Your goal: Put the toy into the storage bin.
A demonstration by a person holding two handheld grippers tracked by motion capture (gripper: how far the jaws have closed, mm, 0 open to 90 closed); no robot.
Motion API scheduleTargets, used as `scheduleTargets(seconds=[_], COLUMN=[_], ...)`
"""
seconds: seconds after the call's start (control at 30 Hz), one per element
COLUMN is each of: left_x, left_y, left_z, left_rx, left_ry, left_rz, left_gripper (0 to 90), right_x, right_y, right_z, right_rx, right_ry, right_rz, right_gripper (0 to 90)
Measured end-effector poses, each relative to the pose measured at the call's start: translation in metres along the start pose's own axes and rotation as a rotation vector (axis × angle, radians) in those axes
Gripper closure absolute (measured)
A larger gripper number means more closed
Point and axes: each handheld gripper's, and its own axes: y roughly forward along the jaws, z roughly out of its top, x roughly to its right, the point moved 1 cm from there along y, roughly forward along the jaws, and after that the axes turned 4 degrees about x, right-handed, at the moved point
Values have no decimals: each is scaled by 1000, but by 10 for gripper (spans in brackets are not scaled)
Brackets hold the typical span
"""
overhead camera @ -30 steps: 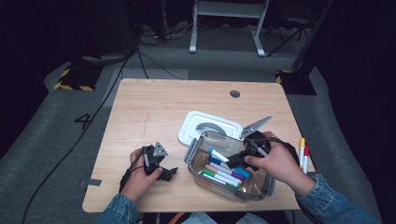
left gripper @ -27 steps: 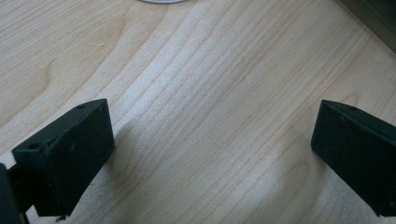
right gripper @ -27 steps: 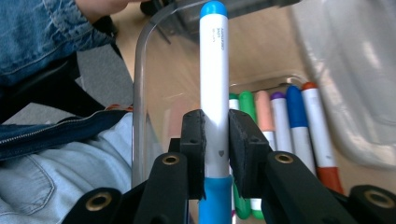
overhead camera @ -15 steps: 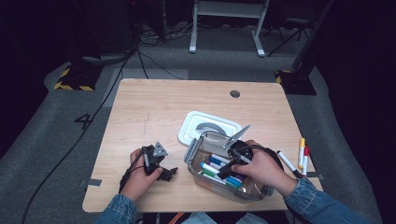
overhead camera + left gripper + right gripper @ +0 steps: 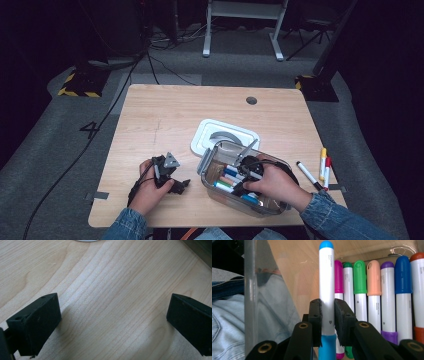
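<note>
Where the high view leaves things unclear:
Right gripper: mostly covered by the person's right hand, sunk into the clear bin; jaw state unreadable from above.
Right gripper, own view: jaws clamped on the white barrel of the light-blue marker, just above its blue end band.
Light-blue marker, place: inside the bin, raised above the row of markers behind it, next to the bin's near wall; lower end cut off at the frame's bottom edge.
Marker row in bin: magenta, two green, peach, purple, dark blue, orange-red caps side by side; lower ends hidden behind the jaws, orange-red one cropped at the right edge.
Bin wall: clear, blurs the denim seen through it.
Left gripper: held in the left hand near the table's front edge, just left of the bin, apart from it.
Left gripper, own view: jaws spread wide, bare wood between them, gripping nothing.
Lid: white, flat on the table, near corner hidden behind the bin.
Loose markers: yellow-capped, red-capped and black-capped, on the table right of the bin, well clear of both grippers.
Obstruction: denim sleeve covers the bin's front right corner.
</note>
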Motion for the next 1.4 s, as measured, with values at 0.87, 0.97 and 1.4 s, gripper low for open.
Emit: scheduleTargets(seconds=[0.87, 0.97, 1.4], left_x=[0, 0, 0], left_y=[0, 0, 0], left_z=[0, 0, 0], left_rx=[1, 1, 0], left_ry=[2, 2, 2], left_rz=[-3, -3, -3], left_gripper=[0, 0, 0], right_x=[9, 9, 33], right_y=[-12, -30, -96], right_z=[9, 6, -29], right_rx=[157, 223, 384], right_ry=[-32, -29, 51], right_rz=[-106, -133, -273], right_gripper=[531, 516, 508])
